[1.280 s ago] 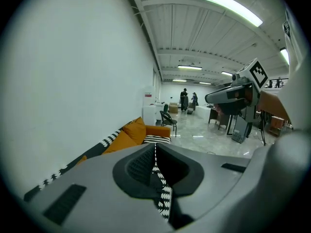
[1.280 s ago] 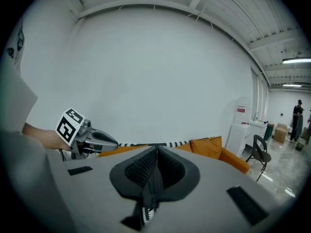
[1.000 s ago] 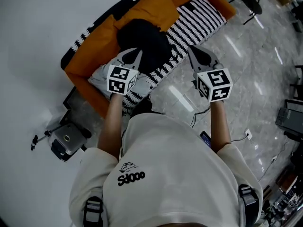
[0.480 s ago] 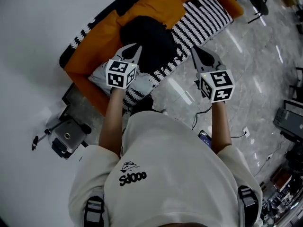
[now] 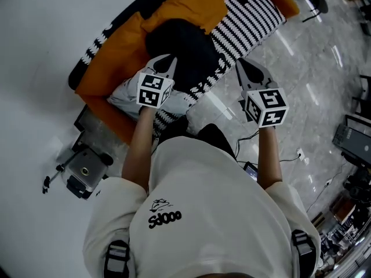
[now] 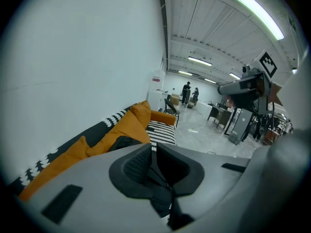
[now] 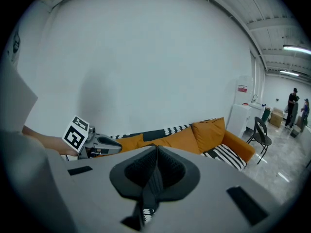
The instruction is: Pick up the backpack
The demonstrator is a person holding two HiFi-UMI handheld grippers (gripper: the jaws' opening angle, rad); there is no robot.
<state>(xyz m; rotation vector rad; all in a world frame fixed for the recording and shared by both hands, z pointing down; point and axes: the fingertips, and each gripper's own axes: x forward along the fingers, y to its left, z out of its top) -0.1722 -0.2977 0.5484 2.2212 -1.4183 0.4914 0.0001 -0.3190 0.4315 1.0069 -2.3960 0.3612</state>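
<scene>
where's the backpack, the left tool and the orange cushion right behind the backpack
backpack [image 5: 177, 45], head view, middle of its black body.
left tool [image 5: 167, 59], head view, its closed tips.
orange cushion [image 5: 185, 6], head view, centre of its upper face.

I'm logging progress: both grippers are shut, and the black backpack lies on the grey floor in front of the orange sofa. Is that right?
Not quite. The black backpack lies on the orange sofa, not on the grey floor; the head view shows it. The left gripper and the right gripper are indeed both shut.
</scene>
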